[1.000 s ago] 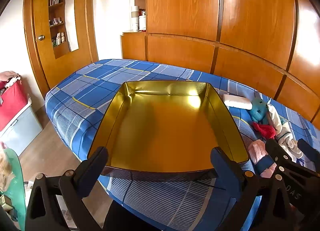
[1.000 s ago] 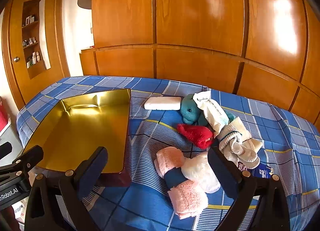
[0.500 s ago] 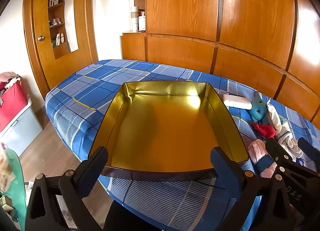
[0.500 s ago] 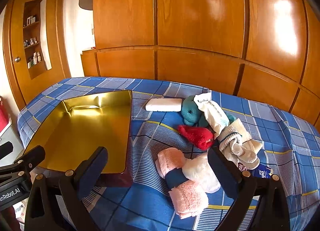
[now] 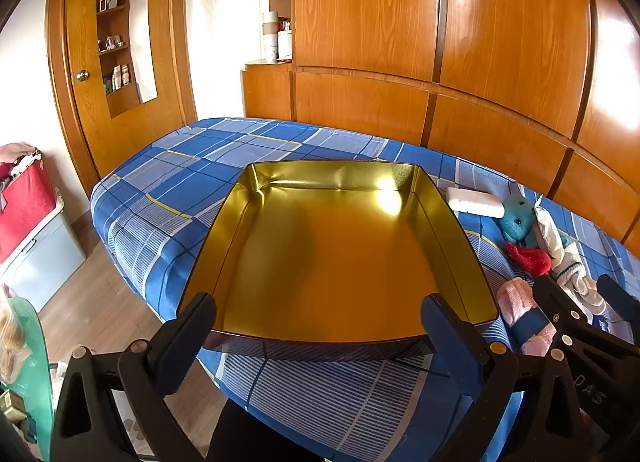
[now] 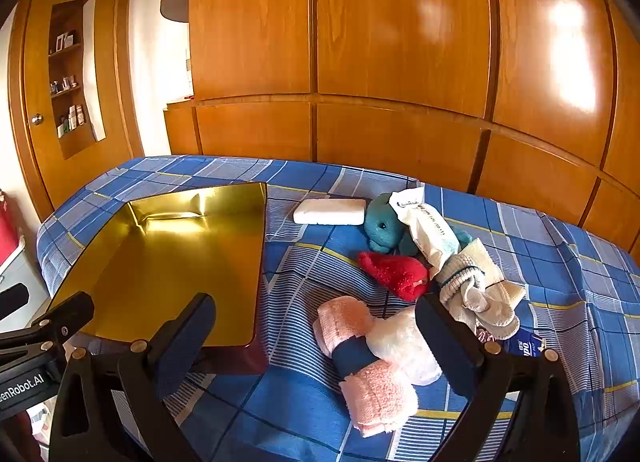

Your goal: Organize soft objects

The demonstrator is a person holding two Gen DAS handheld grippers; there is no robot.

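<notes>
A gold metal tray (image 5: pixel 444 230) lies empty on the blue plaid bed (image 5: pixel 180 182); it also shows in the right wrist view (image 6: pixel 260 246). To its right lies a pile of soft things: a pink rolled towel with a dark band (image 6: pixel 372 374), a white fluffy piece (image 6: pixel 404 342), a red cloth (image 6: pixel 396 270), a teal plush toy (image 6: pixel 382 226), white socks (image 6: pixel 476 286), a white packet (image 6: pixel 428 222) and a white pad (image 6: pixel 330 211). My left gripper (image 5: pixel 320 326) is open and empty over the tray's near edge. My right gripper (image 6: pixel 316 326) is open and empty above the pink towel.
Wooden wardrobe panels (image 6: pixel 400 62) stand behind the bed. A wooden door with a shelf niche (image 5: pixel 116 58) is at the left. A red bag on a grey box (image 5: pixel 24 214) stands on the wood floor left of the bed. A small blue packet (image 6: pixel 526 346) lies by the socks.
The right gripper has drifted slightly, so the soft pile sits a little lower in its view. The left gripper has barely moved. Nothing was taken hold of.
</notes>
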